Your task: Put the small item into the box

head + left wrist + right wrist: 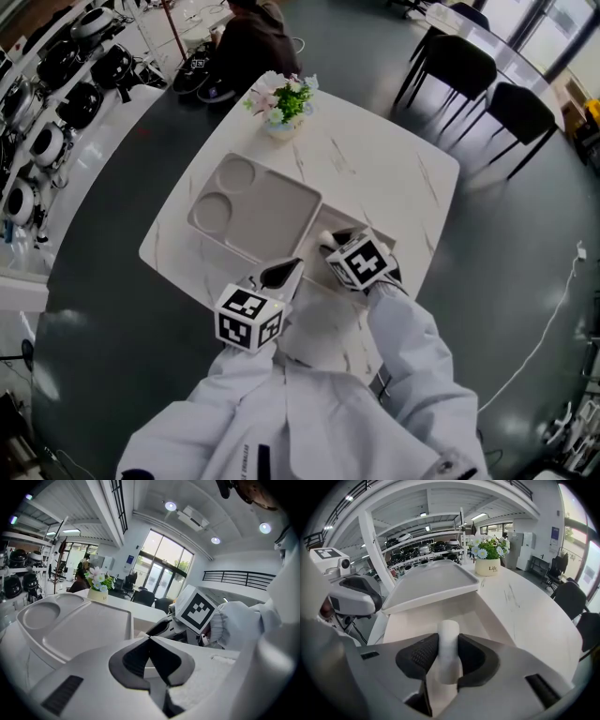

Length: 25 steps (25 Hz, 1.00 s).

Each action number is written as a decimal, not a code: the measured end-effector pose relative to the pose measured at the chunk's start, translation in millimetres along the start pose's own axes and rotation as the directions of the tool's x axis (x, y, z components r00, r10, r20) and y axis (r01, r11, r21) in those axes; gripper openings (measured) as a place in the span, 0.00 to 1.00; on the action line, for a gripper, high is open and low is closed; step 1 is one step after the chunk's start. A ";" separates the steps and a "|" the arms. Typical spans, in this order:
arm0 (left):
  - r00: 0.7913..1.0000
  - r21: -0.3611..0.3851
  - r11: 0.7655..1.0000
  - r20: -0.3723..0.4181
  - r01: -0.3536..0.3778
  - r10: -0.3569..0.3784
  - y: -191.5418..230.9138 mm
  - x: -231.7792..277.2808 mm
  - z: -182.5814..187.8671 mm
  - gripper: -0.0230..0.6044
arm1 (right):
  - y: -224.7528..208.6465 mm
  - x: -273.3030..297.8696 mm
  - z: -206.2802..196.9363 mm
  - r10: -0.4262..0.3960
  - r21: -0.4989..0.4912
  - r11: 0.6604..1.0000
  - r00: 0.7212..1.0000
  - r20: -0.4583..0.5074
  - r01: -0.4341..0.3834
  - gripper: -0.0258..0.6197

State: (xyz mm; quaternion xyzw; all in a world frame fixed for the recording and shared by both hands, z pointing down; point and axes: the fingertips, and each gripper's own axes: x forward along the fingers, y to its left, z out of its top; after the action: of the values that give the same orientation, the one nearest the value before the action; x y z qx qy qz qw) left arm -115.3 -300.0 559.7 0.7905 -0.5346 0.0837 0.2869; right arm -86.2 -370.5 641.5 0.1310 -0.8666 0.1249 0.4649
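Note:
A small white cylinder (448, 631) stands upright between the pads of my right gripper (448, 641), which is shut on it. It hangs just above the shallow beige box (412, 624) on the white table (375, 173). In the head view the right gripper (330, 244) is at the box's near end. A white tray-like lid (258, 211) with two round recesses lies slanted over the box's far left side. My left gripper (150, 638) is shut, tips touching, nothing seen between them, close beside the lid's near corner (126, 620).
A pot of flowers (283, 108) stands at the table's far edge. Dark chairs (459, 61) are at the back right. A person (253, 37) sits beyond the table. Shelves with helmets (47, 103) line the left.

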 end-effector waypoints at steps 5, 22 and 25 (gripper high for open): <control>1.000 0.001 1.000 0.002 0.001 -0.001 1.3 -0.3 1.8 0.03 | 0.7 6.1 -2.5 -0.012 -0.042 0.999 0.999 -0.037 0.010 0.23; 1.000 0.031 0.999 0.004 0.022 -0.022 -1.4 -4.2 5.4 0.03 | 3.8 -0.2 -0.3 0.014 -0.005 1.000 1.000 0.012 -0.014 0.36; 1.000 0.036 0.999 0.011 0.026 -0.026 -3.3 -6.3 7.0 0.03 | 2.9 -9.5 1.3 0.015 0.019 1.000 0.998 0.065 -0.016 0.36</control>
State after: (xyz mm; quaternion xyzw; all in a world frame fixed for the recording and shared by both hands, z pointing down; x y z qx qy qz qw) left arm -116.2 -297.9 549.9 0.8027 -0.5245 0.0848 0.2708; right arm -83.1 -367.2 632.6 0.1330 -0.8811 0.1327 0.4341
